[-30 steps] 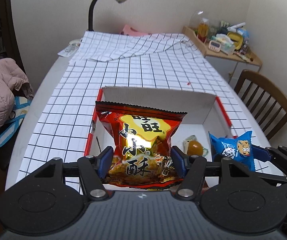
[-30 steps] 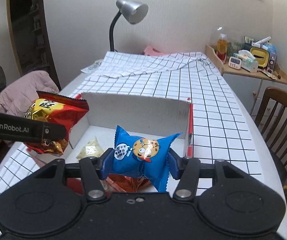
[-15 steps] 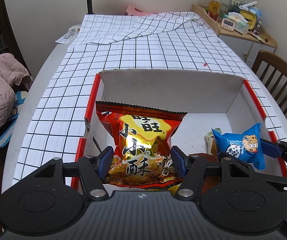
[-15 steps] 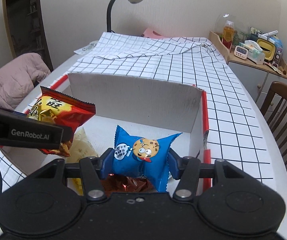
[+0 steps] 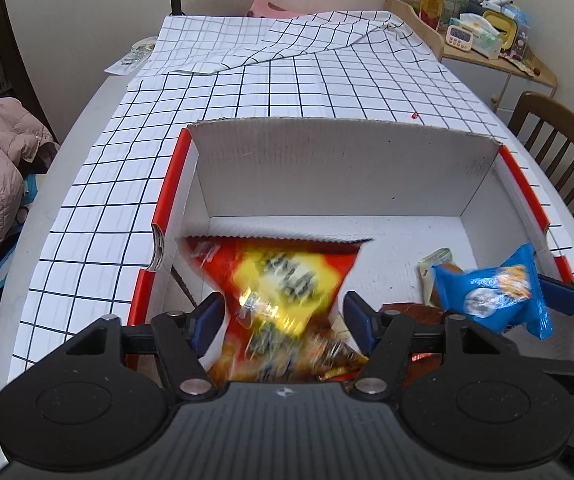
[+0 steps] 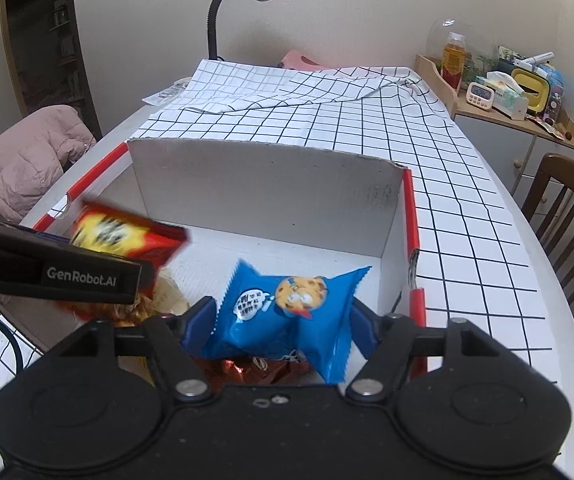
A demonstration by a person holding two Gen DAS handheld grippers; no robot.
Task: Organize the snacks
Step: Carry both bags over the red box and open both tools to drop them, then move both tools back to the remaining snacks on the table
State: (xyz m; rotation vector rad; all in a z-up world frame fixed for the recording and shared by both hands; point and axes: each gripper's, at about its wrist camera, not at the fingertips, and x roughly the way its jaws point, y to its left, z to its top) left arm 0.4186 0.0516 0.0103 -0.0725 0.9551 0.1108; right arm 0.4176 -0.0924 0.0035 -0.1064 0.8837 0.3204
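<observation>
Left gripper (image 5: 283, 316): jaws opening; red bag (image 5: 283, 284) blurred, slipping free between them, over box (image 5: 343, 168) near-left; risk: snags on left wall.
Right gripper (image 6: 277, 322): jaws opening; blue pack (image 6: 283, 304) loose, over box near-right; risk: lands skewed on foil wrapper (image 6: 247, 372).

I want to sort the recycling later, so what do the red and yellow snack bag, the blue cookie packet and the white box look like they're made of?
Red and yellow snack bag: glossy plastic film, probably foil-lined; bright glints, serrated top edge.
Blue cookie packet: shiny printed plastic film; crimped zigzag ends.
White box with red rims: matte corrugated cardboard, judging by the rough cut top edge.
</observation>
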